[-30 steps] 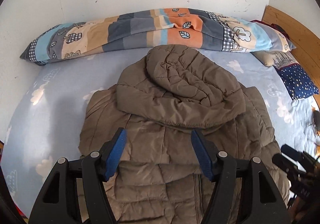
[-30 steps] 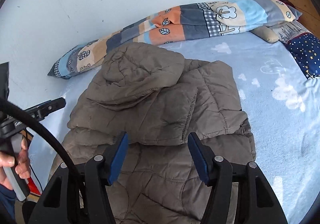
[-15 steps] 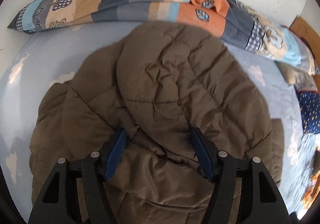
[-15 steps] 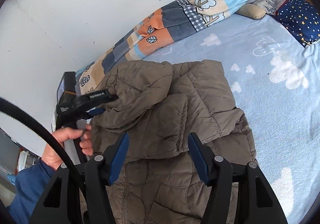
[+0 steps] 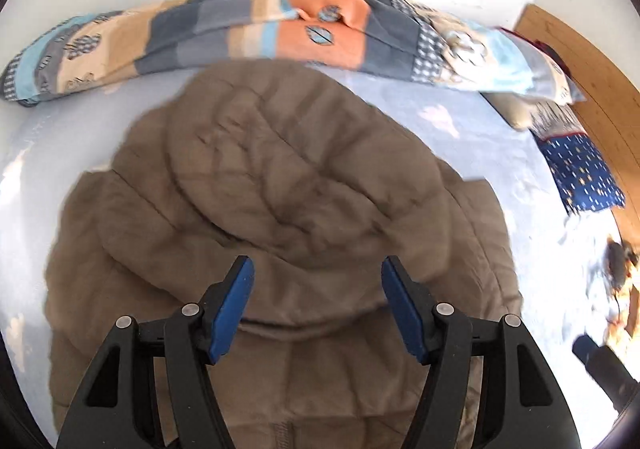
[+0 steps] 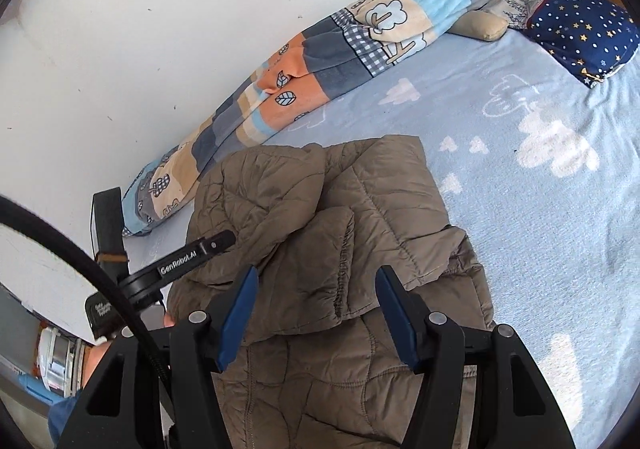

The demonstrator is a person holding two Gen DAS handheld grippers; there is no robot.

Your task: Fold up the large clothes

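Note:
A brown quilted hooded jacket (image 5: 304, 185) lies on the blue bed sheet (image 5: 460, 117), its hood laid flat over the back and a sleeve (image 6: 320, 269) folded across the body. My left gripper (image 5: 316, 269) hovers open over the hood's near edge with nothing pinched between its blue pads. In the right wrist view the left gripper (image 6: 224, 239) reaches in from the left to the hood's side. My right gripper (image 6: 316, 277) stands open above the folded sleeve's cuff, holding nothing.
A rolled patchwork quilt (image 6: 352, 45) lies along the white wall at the far side of the bed. A starry navy pillow (image 6: 580, 29) and a wooden headboard (image 5: 580, 61) sit at the right. A person's hand (image 6: 96, 361) shows low left.
The left gripper has moved forward and down, so the hood fills its view. The right view has rolled, and the left gripper has come in to the hood's side.

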